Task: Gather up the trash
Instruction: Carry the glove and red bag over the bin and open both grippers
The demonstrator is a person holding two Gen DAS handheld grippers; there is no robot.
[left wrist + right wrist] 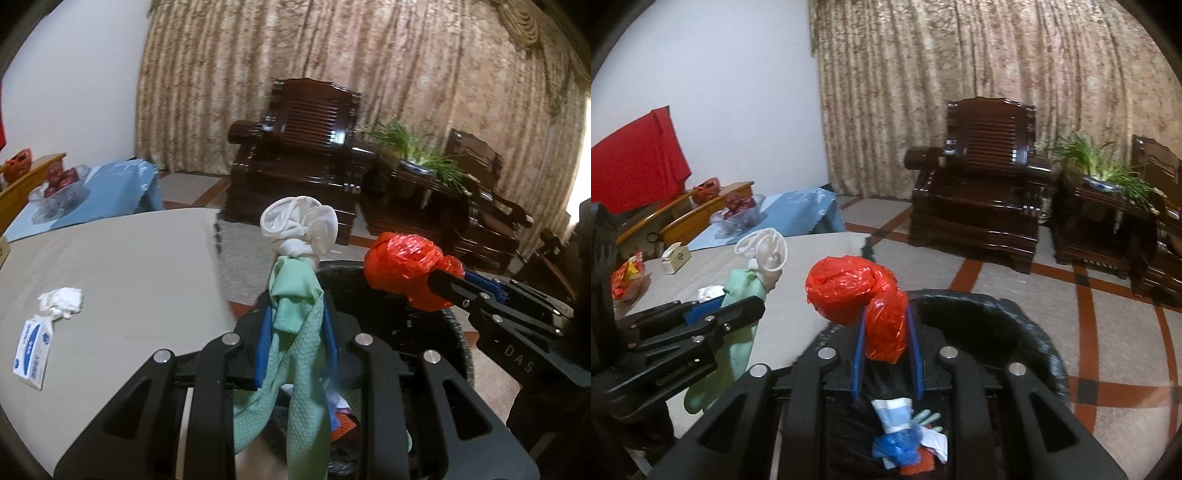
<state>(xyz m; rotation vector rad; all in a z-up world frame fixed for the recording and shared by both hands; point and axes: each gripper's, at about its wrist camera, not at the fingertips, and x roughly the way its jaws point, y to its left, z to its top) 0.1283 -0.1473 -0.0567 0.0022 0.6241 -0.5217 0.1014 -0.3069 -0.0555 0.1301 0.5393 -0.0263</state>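
Left gripper (295,314) pinched a mint-green rubber glove (295,332) between its blue pads; the glove was crumpled, textured along its hanging fingers, and its white cuff (299,221) bunched up in a knot above the fingertips. Right gripper (886,325) was clamped on a crumpled orange-red plastic bag (860,291), glossy and balled, which bulged above and left of the pads. Both grippers pointed forward and somewhat downward, side by side, the right one entering the left view from the right edge with its bag near the glove's cuff but apart from it.

Below and just ahead of both sat a black bin (1015,314), its rim open under the bag; inside lay blue plastic, a pale glove and scraps of paper. Left gripper stood over the bin's left rim, close to the edge of the grey table (129,277). On the table lay a white crumpled tissue (61,301) touching a small blue-and-white packet (33,350), and farther off a tissue box (676,256) and a snack wrapper (626,277).

Beyond the bin the tiled floor (1034,277) lay open up to a dark wooden armchair (979,184) and a plant (1100,166) before a beige curtain (960,74).
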